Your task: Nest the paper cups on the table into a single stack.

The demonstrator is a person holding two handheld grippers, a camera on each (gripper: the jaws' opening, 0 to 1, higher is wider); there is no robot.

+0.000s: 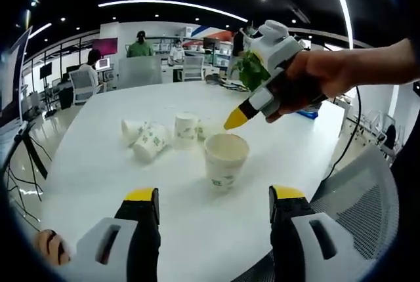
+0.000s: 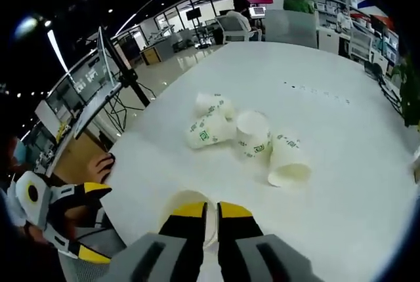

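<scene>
Paper cups like these will be featherweight, thin-walled and easy to crush or send rolling, so my judgement is that the sound hold is a light pinch across the rim, one jaw inside and one outside, or a gentle squeeze low on the wall. One upright cup (image 1: 226, 158) stands alone on the white counter (image 1: 315, 164), near the middle of the left gripper view; in the right gripper view its rim (image 2: 186, 204) shows at 6 o'clock, just behind the jaws. Behind it, toward 10 o'clock in the left gripper view, a loose cluster lies close together — a tipped cup (image 1: 149, 144), another tipped cup (image 1: 132, 129) and a standing cup (image 1: 186, 130). The right gripper view shows four in that cluster, among them a fallen cup (image 2: 287, 161) with its mouth turned toward the camera. The left tool (image 1: 214, 204) hangs with its yellow-tipped jaws wide apart, holding nothing, the lone cup ahead of the gap between them. The right tool (image 2: 211, 211) has its jaws drawn nearly together over that cup's rim; whether they pinch the wall or only hover at it I cannot tell. In the left gripper view that right tool comes in from 2 o'clock in a person's hand (image 1: 335, 72), its yellow tip just above the cup's mouth
</scene>
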